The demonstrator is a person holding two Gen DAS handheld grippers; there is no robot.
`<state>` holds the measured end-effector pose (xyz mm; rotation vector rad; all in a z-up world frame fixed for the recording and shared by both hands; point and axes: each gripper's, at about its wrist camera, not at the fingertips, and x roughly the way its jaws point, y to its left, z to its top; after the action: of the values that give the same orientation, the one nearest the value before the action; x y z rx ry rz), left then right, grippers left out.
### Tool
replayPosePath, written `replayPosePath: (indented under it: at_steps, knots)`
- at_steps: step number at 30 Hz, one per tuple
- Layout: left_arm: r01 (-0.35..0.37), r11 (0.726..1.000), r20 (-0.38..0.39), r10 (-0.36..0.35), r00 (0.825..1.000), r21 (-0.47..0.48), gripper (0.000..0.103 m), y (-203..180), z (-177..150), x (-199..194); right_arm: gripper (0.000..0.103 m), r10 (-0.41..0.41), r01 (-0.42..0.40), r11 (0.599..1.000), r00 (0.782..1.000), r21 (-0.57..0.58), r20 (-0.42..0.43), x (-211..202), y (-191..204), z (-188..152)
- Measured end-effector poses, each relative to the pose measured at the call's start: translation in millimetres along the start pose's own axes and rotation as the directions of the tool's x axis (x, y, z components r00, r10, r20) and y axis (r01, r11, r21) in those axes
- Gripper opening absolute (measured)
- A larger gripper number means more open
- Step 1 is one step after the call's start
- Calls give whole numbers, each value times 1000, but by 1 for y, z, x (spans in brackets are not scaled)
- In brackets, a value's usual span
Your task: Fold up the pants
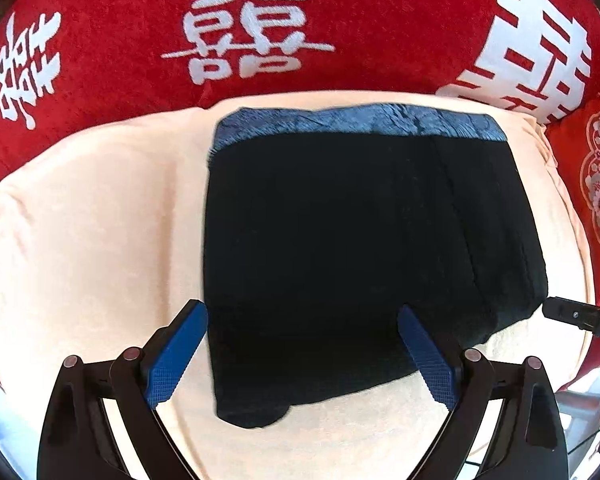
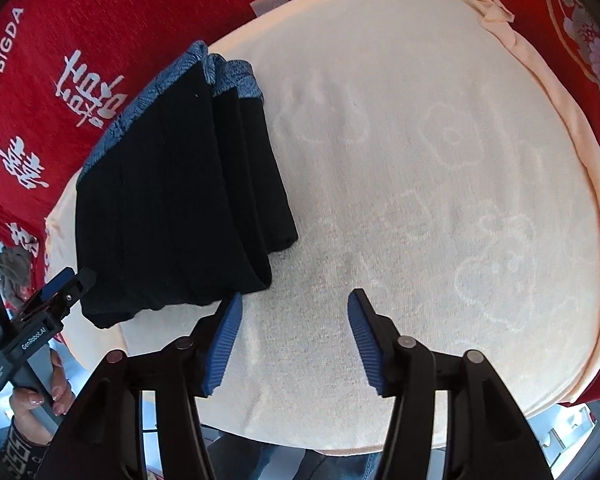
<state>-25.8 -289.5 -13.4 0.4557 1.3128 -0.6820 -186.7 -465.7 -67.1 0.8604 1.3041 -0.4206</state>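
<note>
The black pants [image 1: 340, 248] lie folded into a compact stack on a cream towel [image 1: 92, 220], with the blue patterned waistband [image 1: 360, 124] at the far edge. My left gripper [image 1: 302, 314] hovers over the stack's near edge, open wide, its blue pads [image 1: 176, 360] clear of the cloth. In the right wrist view the pants [image 2: 172, 200] sit to the left, their folded layers showing along the right side. My right gripper [image 2: 296, 298] stands open over bare towel [image 2: 420, 200], just right of the stack's near corner, nothing between its pads.
A red blanket with white characters [image 1: 260, 20] surrounds the towel on the far and left sides. A hand [image 2: 40, 396] holds the left gripper [image 2: 64, 288] at the stack's near-left corner. The right gripper's tip [image 1: 580, 318] shows at the stack's right corner.
</note>
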Motion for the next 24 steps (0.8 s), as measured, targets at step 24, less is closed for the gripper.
replayPosePath:
  at_steps: [24]
  knots:
    - [356,920,-144,-380,914,-166,96,75,47,66,80,306,-314,947,947,-74,-100,42,-7,83]
